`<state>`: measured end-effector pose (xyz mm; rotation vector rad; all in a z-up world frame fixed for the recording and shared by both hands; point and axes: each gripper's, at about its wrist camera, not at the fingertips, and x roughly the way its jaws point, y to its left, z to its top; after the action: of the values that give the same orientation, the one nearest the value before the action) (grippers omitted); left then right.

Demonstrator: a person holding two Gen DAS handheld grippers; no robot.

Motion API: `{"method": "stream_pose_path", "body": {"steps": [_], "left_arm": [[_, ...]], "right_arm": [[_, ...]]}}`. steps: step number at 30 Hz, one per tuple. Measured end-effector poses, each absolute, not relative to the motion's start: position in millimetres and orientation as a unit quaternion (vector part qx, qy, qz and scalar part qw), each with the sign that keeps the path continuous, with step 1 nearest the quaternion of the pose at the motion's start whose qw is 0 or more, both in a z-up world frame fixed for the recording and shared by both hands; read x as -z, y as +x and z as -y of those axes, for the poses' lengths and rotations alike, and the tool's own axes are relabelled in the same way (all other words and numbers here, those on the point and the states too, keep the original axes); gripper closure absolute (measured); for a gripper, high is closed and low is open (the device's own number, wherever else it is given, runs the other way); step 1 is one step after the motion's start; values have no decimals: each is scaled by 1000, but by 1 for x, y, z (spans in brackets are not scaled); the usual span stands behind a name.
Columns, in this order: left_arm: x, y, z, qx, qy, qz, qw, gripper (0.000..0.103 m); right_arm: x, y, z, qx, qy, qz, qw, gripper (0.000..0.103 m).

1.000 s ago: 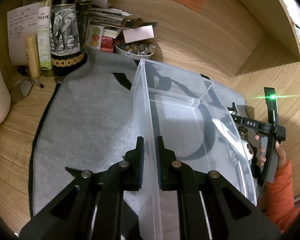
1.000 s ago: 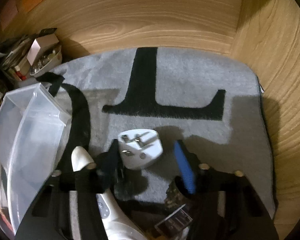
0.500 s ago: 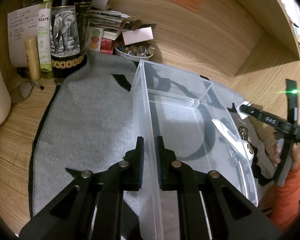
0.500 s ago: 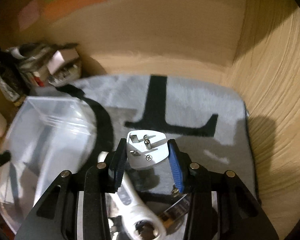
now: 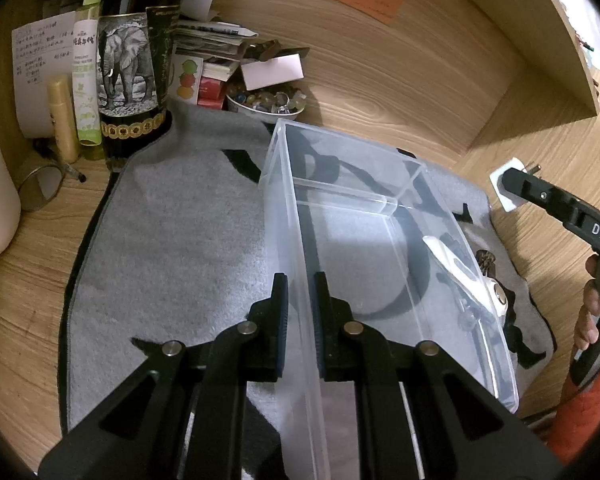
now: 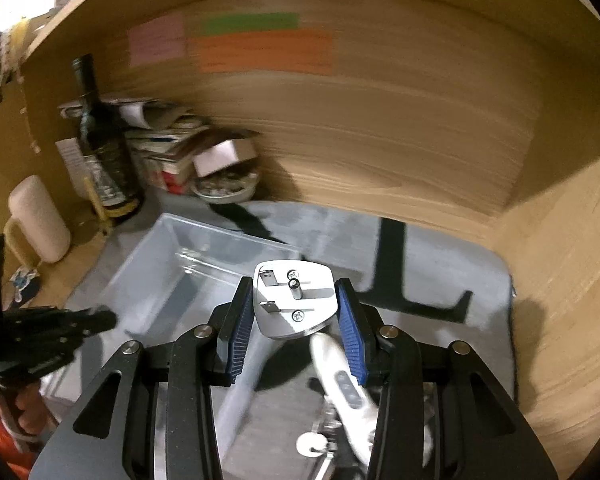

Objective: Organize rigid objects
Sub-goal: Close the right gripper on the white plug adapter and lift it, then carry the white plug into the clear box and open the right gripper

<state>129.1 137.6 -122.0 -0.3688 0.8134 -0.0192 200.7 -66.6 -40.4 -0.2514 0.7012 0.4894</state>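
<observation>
Left wrist: left gripper (image 5: 299,312) clamped on the clear bin's (image 5: 384,200) near wall – unmoved.

Right wrist: right gripper (image 6: 295,316) pinches the white plug (image 6: 294,300), now lifted off the grey mat (image 6: 440,256), bin ahead-left – likely drop-in next.

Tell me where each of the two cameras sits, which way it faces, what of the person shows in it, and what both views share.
Left wrist: on the left gripper, looking down along fingers clamped on the clear bin wall, toward the desk's back clutter; fingers of the person's right hand and an orange sleeve show at right.
Right wrist: on the right gripper, raised over the grey mat, facing the back wall; it grips a white plug adapter.
Shared: bin, mat, elephant-label bottle, white remote, adapter, and each other's gripper.
</observation>
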Motion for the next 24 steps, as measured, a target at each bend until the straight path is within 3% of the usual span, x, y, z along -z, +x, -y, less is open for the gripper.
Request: {"method": "stream_pose_path", "body": {"steps": [24], "left_arm": [[118, 127, -129, -4, -138, -389, 911, 91]], "right_arm": [[93, 214, -48, -314, -206, -408, 832, 66]]}}
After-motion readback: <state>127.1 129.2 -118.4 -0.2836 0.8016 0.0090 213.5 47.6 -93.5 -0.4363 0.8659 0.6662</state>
